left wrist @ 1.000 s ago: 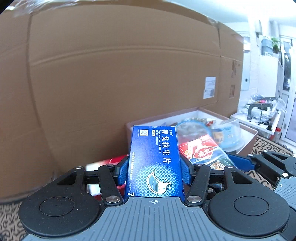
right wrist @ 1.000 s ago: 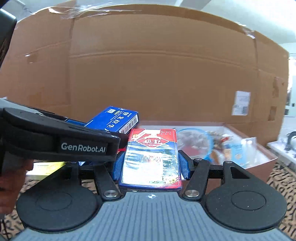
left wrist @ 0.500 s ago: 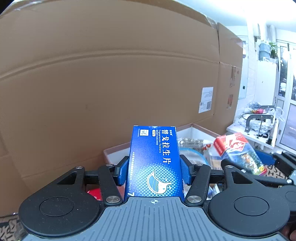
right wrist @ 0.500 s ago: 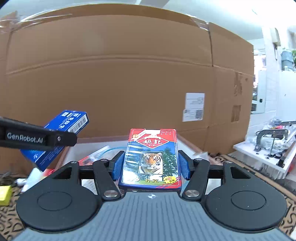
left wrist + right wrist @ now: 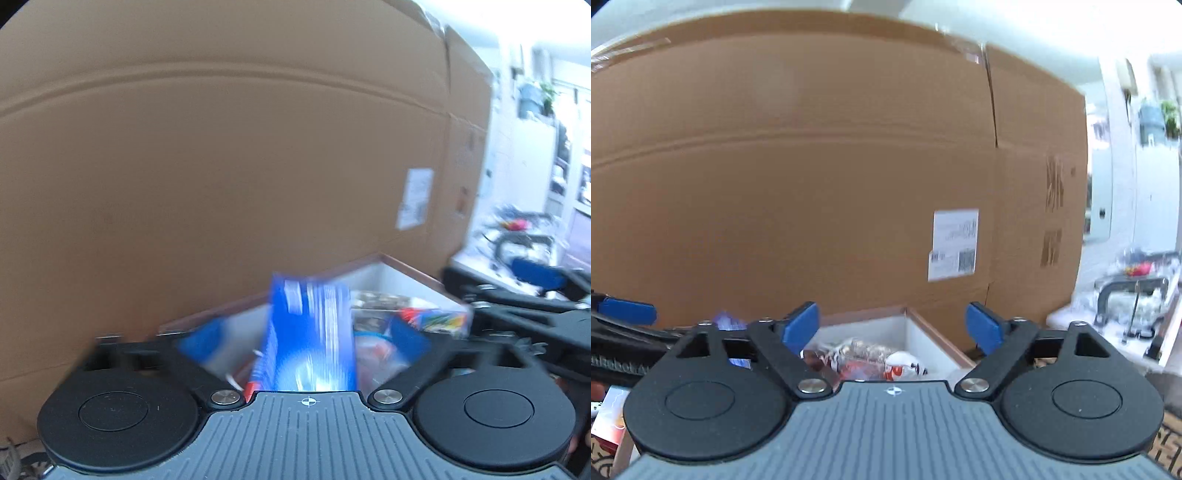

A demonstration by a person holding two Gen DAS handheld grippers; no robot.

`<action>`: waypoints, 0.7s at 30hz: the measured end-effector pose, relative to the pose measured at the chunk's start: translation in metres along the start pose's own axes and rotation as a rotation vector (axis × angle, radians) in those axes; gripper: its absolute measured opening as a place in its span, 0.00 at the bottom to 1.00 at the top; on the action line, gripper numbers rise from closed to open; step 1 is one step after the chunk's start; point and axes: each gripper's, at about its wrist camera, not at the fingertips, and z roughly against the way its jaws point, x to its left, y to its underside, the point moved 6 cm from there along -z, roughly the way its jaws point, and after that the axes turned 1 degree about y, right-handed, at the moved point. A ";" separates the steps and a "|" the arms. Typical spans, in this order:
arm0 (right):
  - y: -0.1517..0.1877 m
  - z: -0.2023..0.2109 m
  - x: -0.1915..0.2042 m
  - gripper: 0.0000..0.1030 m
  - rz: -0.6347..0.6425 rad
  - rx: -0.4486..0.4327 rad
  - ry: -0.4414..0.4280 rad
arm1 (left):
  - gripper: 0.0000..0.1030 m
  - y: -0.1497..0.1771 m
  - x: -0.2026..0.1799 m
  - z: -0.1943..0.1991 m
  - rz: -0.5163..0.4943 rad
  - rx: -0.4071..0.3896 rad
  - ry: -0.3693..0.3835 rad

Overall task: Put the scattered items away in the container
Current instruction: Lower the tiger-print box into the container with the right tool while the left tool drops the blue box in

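Note:
My left gripper (image 5: 306, 339) hangs over the open cardboard container (image 5: 406, 271), its jaws opening. The blue medicine box (image 5: 310, 332) is blurred between the spread blue pads (image 5: 201, 339), and neither pad touches it. My right gripper (image 5: 893, 326) is over the same container (image 5: 916, 332), its jaws also opening with nothing between them. A red card pack (image 5: 432, 317) lies among the packets inside the container. In the right wrist view, the container's far corner holds several wrapped items (image 5: 871, 356).
A tall brown cardboard box (image 5: 812, 184) with a white label (image 5: 955, 243) stands as a wall right behind the container. To the right is a white shelf with clutter and a clamp (image 5: 1134, 295). A small white and red box (image 5: 609, 417) lies at the lower left on the patterned rug.
Both grippers have moved on over the container and spread their jaws. The blue box has come free of the left pads, and the red card pack has left the right gripper.

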 end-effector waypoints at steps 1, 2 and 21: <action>0.001 0.004 -0.002 0.87 0.005 -0.013 -0.003 | 1.00 0.001 0.001 0.003 0.004 -0.001 0.008; 0.003 0.008 -0.003 0.88 -0.002 -0.008 -0.001 | 1.00 0.001 0.002 0.006 0.013 0.004 0.015; 0.030 0.068 0.019 0.99 0.053 0.029 -0.013 | 1.00 0.025 0.013 0.065 0.000 0.031 -0.048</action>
